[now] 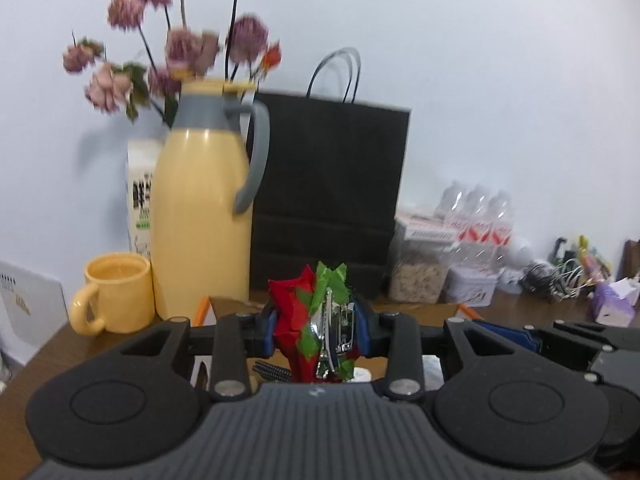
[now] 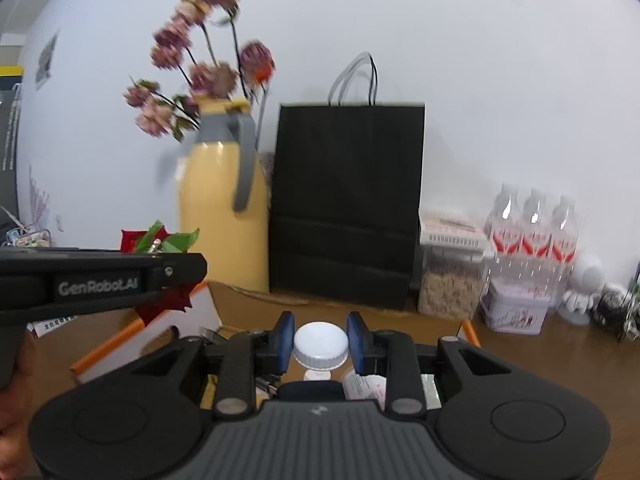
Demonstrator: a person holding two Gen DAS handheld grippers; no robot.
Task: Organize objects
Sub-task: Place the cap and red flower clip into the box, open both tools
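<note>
Carry step. Left hand-held gripper [image 1: 318, 330] clenched on red-green artificial flower [image 1: 308, 312]; right hand-held gripper [image 2: 320, 344] grasping white-capped bottle [image 2: 320, 346], both above cardboard box [image 2: 240, 300] on bench [image 2: 540, 356]. Next: pick placement spots, lower steadily.

left gripper [image 1: 318, 330] jaws clamp red-green flower [image 1: 310, 312] | yellow jug [image 1: 204, 204], mug [image 1: 116, 292] behind

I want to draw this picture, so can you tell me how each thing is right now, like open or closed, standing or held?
left gripper: shut on the red and green flower.
right gripper: shut on the white-capped bottle.
yellow jug: upright, dried flowers in its mouth.
yellow mug: upright.
black paper bag: standing, handles up.
cardboard box: open.
</note>
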